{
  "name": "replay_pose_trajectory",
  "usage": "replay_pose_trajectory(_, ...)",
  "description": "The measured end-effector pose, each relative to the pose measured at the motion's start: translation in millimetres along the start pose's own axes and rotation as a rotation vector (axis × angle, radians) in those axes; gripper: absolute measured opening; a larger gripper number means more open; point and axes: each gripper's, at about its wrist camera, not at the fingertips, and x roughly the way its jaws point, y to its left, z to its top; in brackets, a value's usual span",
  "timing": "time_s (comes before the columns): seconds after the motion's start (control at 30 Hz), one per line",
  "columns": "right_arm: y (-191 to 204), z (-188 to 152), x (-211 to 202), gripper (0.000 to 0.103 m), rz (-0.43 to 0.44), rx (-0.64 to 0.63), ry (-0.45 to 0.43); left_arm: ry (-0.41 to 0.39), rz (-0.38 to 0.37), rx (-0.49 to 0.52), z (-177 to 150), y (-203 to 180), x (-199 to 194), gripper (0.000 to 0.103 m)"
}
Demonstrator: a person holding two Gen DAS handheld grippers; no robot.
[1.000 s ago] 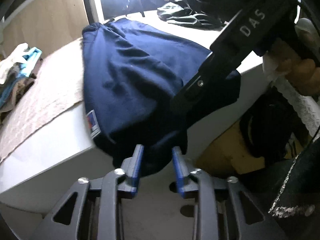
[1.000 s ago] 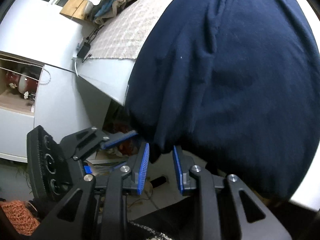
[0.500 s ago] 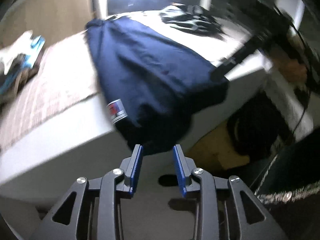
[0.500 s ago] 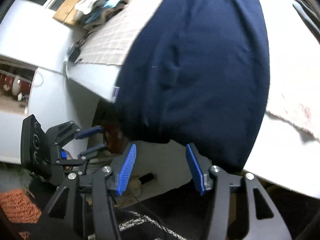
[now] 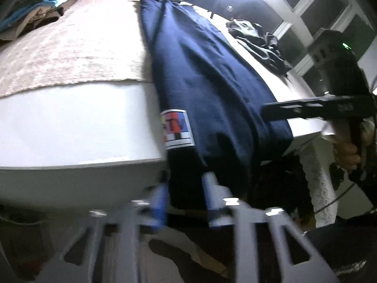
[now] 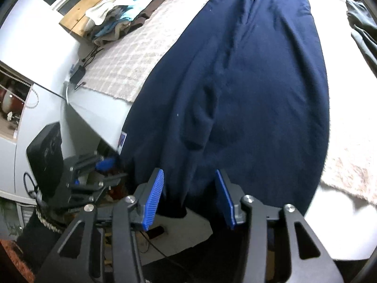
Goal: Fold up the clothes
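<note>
Right wrist view had a white tabletop with a beige checked cloth spread over most of it, and the navy garment laid lengthwise on top, its near end hanging over the front edge. Stack of folded clothes sat on a wooden board at the far left corner; a dark crumpled garment lay at the far right. A small black adapter with a cable rested at the cloth's left edge. White cabinet fronts stood left of the tabletop, with an open shelf holding red-and-white items too small to identify. Right gripper had its fingers spread and closing, the hanging navy hem between them, pads not pressing on it. Left gripper was low at the left, at the garment's corner by the label. Left wrist view was motion-blurred: left gripper fingers looked apart in the blur but were actually drawn in, pinching the navy corner just below the label. Bright glare and dark window panes ran behind the tabletop. A person's hand held the right gripper's handle at the right.
</note>
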Motion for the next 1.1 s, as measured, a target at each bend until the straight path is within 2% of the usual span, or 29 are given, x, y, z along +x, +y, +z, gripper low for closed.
replay_pose_trajectory(0.03, 1, 0, 3, 0.016, -0.002, 0.0, 0.01, -0.004, 0.0, 0.007, -1, -1, -2, 0.006)
replay_pose_trajectory(0.07, 1, 1, 6, 0.005, -0.005, 0.001, 0.02, -0.01, 0.02, 0.012, -2, -1, -9, 0.005)
replay_pose_trajectory(0.1, 2, 1, 10, 0.004, -0.007, 0.001, 0.03, -0.016, 0.039, 0.017, -4, -1, -16, 0.005)
replay_pose_trajectory(0.17, -1, -1, 7, 0.004, -0.002, 0.004, 0.064, -0.027, 0.079, 0.027, -7, 0, -29, 0.006)
replay_pose_trajectory(0.2, -3, -2, 4, 0.004, 0.002, 0.007, 0.084, -0.028, 0.101, 0.03, -8, 1, -35, 0.002)
replay_pose_trajectory(0.27, -8, -5, -2, 0.007, 0.011, 0.011, 0.122, 0.053, 0.146, 0.024, -16, 11, -32, 0.003)
replay_pose_trajectory(0.3, -12, -6, -8, 0.008, 0.018, 0.022, 0.128, 0.063, 0.17, 0.028, -19, 11, -34, 0.005)
replay_pose_trajectory(0.33, -17, -7, -20, 0.009, 0.027, 0.042, 0.116, 0.064, 0.18, 0.027, -22, 10, -39, 0.009)
replay_pose_trajectory(0.4, -29, -8, -45, 0.009, 0.036, 0.077, 0.083, 0.042, 0.186, 0.025, -26, 4, -53, 0.025)
replay_pose_trajectory(0.5, -47, -2, -85, 0.01, -0.006, 0.084, -0.001, 0.011, 0.192, 0.063, -21, -21, -64, 0.034)
replay_pose_trajectory(0.57, -62, 5, -108, 0.011, -0.04, 0.09, -0.045, -0.027, 0.172, 0.108, -14, -50, -62, 0.037)
replay_pose_trajectory(0.63, -73, 11, -122, 0.011, -0.064, 0.082, -0.071, -0.06, 0.151, 0.141, -5, -76, -55, 0.045)
replay_pose_trajectory(0.7, -72, 24, -119, 0.011, -0.089, 0.049, -0.082, -0.078, 0.135, 0.161, 4, -98, -43, 0.047)
replay_pose_trajectory(0.8, -67, 36, -98, 0.011, -0.104, -0.033, -0.067, -0.077, 0.204, 0.191, 19, -117, -18, 0.047)
replay_pose_trajectory(0.87, -66, 44, -81, 0.011, -0.082, -0.06, -0.038, -0.054, 0.243, 0.158, 36, -122, 2, 0.047)
replay_pose_trajectory(0.93, -66, 52, -65, 0.011, -0.048, -0.08, -0.006, -0.031, 0.23, 0.134, 52, -128, 23, 0.047)
replay_pose_trajectory(1.07, -66, 59, -38, 0.011, 0.0, -0.121, 0.064, 0.056, 0.346, 0.162, 63, -131, 56, 0.045)
replay_pose_trajectory(1.1, -66, 60, -35, 0.012, 0.008, -0.124, 0.067, 0.052, 0.346, 0.157, 63, -129, 57, 0.042)
